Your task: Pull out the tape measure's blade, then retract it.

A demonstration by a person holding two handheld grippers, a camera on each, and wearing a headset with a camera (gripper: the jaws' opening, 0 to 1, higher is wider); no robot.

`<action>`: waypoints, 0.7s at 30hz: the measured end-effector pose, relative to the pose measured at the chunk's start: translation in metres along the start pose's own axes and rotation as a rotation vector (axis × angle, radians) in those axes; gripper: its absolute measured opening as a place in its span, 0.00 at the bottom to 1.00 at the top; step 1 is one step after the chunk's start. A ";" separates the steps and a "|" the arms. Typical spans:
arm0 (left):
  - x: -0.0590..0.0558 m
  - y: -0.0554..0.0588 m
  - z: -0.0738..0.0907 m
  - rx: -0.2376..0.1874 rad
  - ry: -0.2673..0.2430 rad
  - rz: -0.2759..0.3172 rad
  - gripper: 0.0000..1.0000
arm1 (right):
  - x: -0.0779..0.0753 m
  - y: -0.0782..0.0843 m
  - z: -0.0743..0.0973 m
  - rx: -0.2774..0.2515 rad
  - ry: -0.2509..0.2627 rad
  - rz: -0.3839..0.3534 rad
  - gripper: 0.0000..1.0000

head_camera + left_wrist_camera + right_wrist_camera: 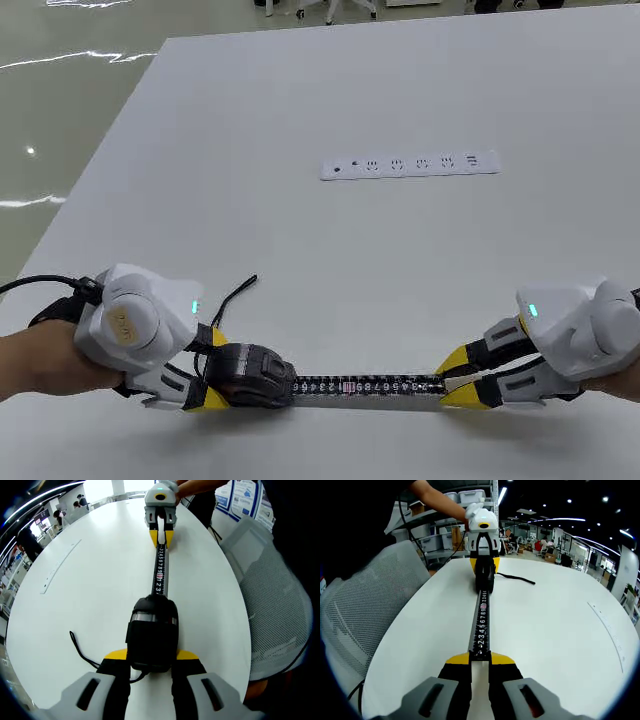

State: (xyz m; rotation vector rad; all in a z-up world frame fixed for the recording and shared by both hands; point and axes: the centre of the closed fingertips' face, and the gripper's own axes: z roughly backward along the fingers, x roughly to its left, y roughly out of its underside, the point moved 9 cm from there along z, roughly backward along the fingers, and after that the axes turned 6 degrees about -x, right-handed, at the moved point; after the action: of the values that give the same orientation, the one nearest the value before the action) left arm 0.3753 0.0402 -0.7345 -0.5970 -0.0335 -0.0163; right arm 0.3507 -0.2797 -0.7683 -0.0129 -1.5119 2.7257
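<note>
Clamping tape measure case (250, 375) in left tongs (213, 372), pinching blade (365, 386) end in right tongs (452, 378), lower frame; likely springy, thin-edged, best gripped at tip.

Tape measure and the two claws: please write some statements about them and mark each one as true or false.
1. The left claw is shut on the black tape measure case. True.
2. The blade is fully inside the case. False: a stretch of it is out, spanning between the two claws.
3. The right claw pinches the blade's free end. True.
4. The power strip lies between the claws. False: it lies farther up the table, apart from both.
</note>
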 end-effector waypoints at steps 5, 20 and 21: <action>0.000 0.000 0.000 0.002 0.000 -0.001 0.26 | 0.000 0.000 0.002 -0.001 -0.002 0.001 0.10; 0.000 -0.001 0.000 0.005 0.000 0.001 0.26 | 0.001 0.002 0.006 -0.001 -0.003 0.002 0.10; 0.000 -0.001 0.000 0.005 0.000 0.001 0.26 | 0.001 0.002 0.006 -0.001 -0.003 0.002 0.10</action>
State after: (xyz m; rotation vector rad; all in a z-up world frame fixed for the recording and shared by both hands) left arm 0.3750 0.0394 -0.7341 -0.5925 -0.0333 -0.0153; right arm 0.3499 -0.2858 -0.7671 -0.0101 -1.5146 2.7274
